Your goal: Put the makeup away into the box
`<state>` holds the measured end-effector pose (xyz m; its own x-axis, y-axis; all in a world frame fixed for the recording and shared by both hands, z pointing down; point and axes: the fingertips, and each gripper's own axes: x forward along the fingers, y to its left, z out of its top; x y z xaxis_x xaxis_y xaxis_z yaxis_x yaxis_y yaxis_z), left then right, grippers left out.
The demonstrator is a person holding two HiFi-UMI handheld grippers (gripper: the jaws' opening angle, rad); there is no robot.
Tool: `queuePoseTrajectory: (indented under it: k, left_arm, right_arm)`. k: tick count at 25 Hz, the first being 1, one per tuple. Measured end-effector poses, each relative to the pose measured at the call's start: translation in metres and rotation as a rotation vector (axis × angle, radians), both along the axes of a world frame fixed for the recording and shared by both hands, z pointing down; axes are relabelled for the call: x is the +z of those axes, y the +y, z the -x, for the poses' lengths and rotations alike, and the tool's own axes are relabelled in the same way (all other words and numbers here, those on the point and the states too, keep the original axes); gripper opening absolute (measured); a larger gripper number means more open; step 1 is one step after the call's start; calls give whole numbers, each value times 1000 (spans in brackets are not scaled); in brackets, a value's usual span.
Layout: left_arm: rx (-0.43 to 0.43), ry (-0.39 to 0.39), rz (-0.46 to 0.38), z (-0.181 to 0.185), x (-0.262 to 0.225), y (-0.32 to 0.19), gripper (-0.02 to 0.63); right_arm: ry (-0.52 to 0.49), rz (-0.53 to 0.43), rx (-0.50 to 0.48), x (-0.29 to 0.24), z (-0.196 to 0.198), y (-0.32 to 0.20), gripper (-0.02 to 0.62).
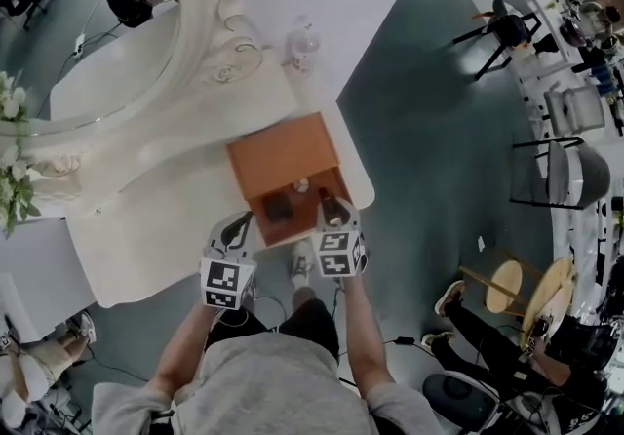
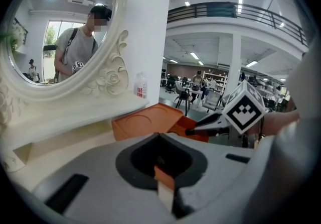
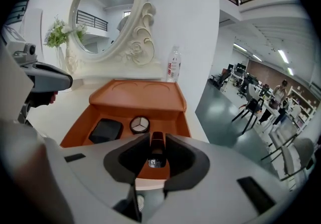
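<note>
Right gripper [image 3: 157, 141]: the jaws are clamped on a dark lipstick-style tube [image 3: 157, 145], held upright over the front right part of the open orange box [image 3: 181, 120].

Left gripper [image 2: 160, 142]: the jaws stand a narrow slit apart, and I see nothing gripped between them. It is positioned just off the box's front left corner.

Box contents: a black square compact [image 3: 106, 130] lies on the floor at the left. A round case with a three-part face [image 3: 140, 124] sits just beside it, toward the middle. The rest of the floor shows bare orange. The hinged lid [image 3: 138, 92] is laid back behind the box, with two round recesses on its inner face.

Surface: the box sits on a cream dressing table [image 1: 166, 218], near its right edge.

Behind the lid I note a clear bottle with a red label [image 3: 173, 67], an oval mirror in a carved white frame [image 3: 105, 12], and white flowers [image 3: 59, 32] at the far left.

Room: grey floor [image 1: 429, 131], with chairs [image 1: 570, 175] and desks well beyond.
</note>
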<state>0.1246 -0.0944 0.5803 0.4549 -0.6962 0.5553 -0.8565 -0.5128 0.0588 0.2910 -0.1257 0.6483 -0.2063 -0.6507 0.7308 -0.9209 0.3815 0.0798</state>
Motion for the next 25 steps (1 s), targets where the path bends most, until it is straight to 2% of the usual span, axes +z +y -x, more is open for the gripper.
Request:
queuePoseTrajectory:
  k: [8,17,20,25]
  left_arm:
    - [28,-8,15,-13,6,-7,0]
    - [43,-2,16,-28,8,-8,0]
    - [42,0,16,-31,7,-8,0]
    - [41,3,7,-31,5,-4,0]
  right_arm:
    - [25,12,39,8,-19,-6,107]
    - [43,11,15,8,-21,-7,112]
    - [12,11,6,7,-18,-6,168]
    - [-7,13,8,7,-18,-4,178]
